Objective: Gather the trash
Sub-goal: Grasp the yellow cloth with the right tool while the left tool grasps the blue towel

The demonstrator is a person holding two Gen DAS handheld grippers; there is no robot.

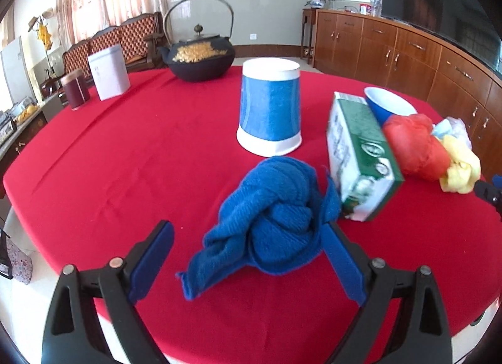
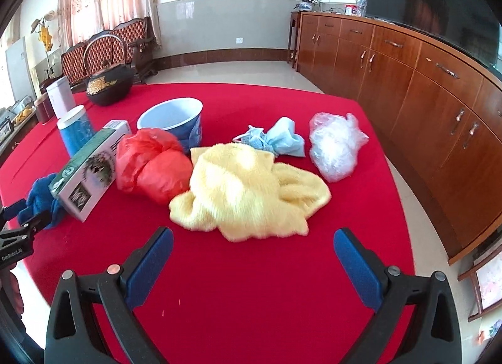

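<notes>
Red-clothed table (image 2: 360,132) held trash clustered near its front edge; left gripper (image 1: 248,238) gaped around the blue rag (image 1: 266,219), right gripper (image 2: 253,246) spread before the yellow cloth (image 2: 248,185), seemingly readying grabs

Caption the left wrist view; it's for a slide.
Open left gripper straddles a blue cloth on the red table, beside a carton and cup.

blue cloth (image 2: 40,199) half hidden behind carton (image 2: 91,169), sideboard items (image 2: 353,8) too small

Two low views, perhaps sharing carton (image 1: 360,157).
</notes>
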